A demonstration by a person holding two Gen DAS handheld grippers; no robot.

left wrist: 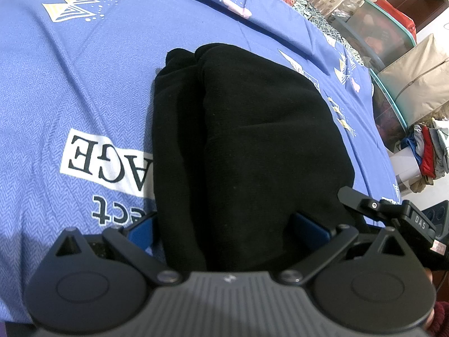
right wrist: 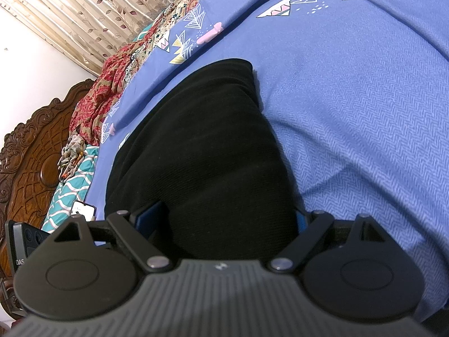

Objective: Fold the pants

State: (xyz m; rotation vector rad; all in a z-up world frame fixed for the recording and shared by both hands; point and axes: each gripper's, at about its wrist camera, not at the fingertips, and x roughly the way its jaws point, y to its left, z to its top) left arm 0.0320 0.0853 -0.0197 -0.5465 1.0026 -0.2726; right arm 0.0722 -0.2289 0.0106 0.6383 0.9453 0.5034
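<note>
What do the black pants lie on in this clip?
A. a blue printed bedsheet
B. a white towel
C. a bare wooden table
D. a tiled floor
A: the pants rest on a blue bedsheet with printed triangle shapes and lettering, seen around them in both wrist views.

Folded black knit pants (right wrist: 202,151) lying on blue herringbone bedsheet (right wrist: 350,118), near end between wide-spread blue pads (right wrist: 150,219) of right hand-held gripper (right wrist: 224,221). Carved dark wooden headboard (right wrist: 31,151) far left, beside red patterned cloth (right wrist: 98,92).
</note>
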